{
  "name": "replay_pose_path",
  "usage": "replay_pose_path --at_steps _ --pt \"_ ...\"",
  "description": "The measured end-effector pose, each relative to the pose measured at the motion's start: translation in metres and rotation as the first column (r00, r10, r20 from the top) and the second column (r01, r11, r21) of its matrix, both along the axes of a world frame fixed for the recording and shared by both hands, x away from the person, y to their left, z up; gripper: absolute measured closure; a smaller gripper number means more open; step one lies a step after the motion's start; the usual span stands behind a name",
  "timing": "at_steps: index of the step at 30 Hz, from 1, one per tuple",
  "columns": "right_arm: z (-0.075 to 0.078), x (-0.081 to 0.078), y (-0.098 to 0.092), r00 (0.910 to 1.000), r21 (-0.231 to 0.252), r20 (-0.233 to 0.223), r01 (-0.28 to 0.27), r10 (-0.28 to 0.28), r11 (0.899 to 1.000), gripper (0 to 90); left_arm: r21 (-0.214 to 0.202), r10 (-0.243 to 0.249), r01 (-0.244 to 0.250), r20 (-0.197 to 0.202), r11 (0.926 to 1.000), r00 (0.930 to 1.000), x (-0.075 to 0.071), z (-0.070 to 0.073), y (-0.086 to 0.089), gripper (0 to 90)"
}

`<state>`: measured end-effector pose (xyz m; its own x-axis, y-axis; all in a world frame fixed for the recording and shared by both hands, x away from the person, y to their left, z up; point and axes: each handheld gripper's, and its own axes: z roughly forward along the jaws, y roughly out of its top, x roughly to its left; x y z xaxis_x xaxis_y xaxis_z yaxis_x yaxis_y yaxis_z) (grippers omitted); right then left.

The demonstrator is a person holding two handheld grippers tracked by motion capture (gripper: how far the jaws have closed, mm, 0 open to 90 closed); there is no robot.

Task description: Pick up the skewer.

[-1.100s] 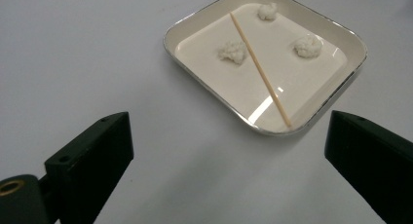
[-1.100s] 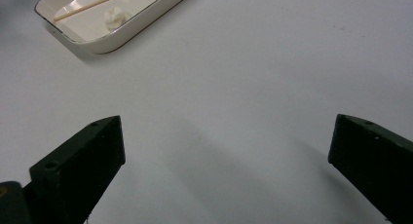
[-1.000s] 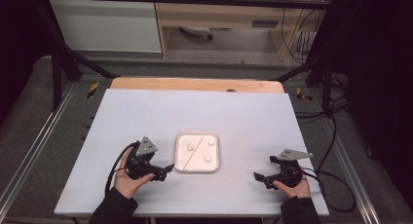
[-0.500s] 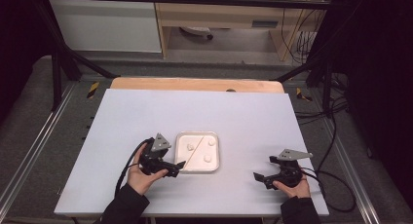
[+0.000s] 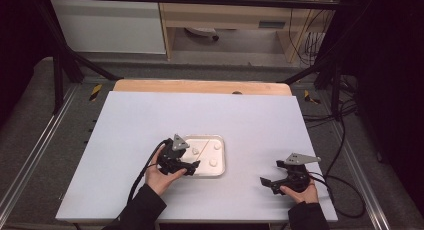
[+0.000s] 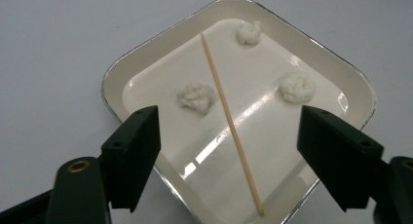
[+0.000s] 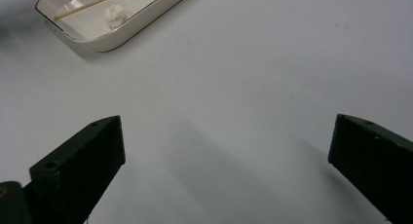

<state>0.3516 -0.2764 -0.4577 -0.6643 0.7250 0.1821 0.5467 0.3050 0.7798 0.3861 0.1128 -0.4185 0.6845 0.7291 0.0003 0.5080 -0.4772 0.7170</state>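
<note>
While my left gripper [image 5: 192,166] reaches over the shallow cream square tray [image 5: 220,162], nothing is lifted yet.

From the high view, I have that gripper at the tray's near left corner, and my right gripper [image 5: 267,182] rests well apart on the white table [image 5: 130,130], near right. Along the left gripper view, my jaws have just been closing yet stand apart, gripping nothing; the thin wooden skewer [image 6: 230,124] lies flat between them among three white fluffy clumps [image 6: 196,96]. Along the right gripper view, the jaws gape wide over bare table, the tray far left. I judge the pickup only beginning; grasping and lifting remain.
</note>
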Motion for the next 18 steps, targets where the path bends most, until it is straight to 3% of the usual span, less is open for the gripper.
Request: replay_pose_path --at_steps 5,14,18 --pt "0.000 0.000 0.000 1.0000 -0.001 -0.001 -0.001 0.001 1.000 0.7 0.025 0.006 -0.006 -0.012 0.9997 0.9999 0.001 -0.007 -0.008 34.4" --pt "0.000 0.000 0.000 1.0000 0.001 -0.001 -0.001 0.001 1.000 0.7 0.048 0.033 -0.031 -0.032 0.9983 0.9989 -0.001 -0.018 -0.016 60.8" --pt "0.000 0.000 0.000 1.0000 0.002 0.000 -0.001 0.001 1.000 0.7 0.060 0.040 -0.038 -0.038 0.9975 0.9985 -0.002 -0.021 -0.019 66.5"
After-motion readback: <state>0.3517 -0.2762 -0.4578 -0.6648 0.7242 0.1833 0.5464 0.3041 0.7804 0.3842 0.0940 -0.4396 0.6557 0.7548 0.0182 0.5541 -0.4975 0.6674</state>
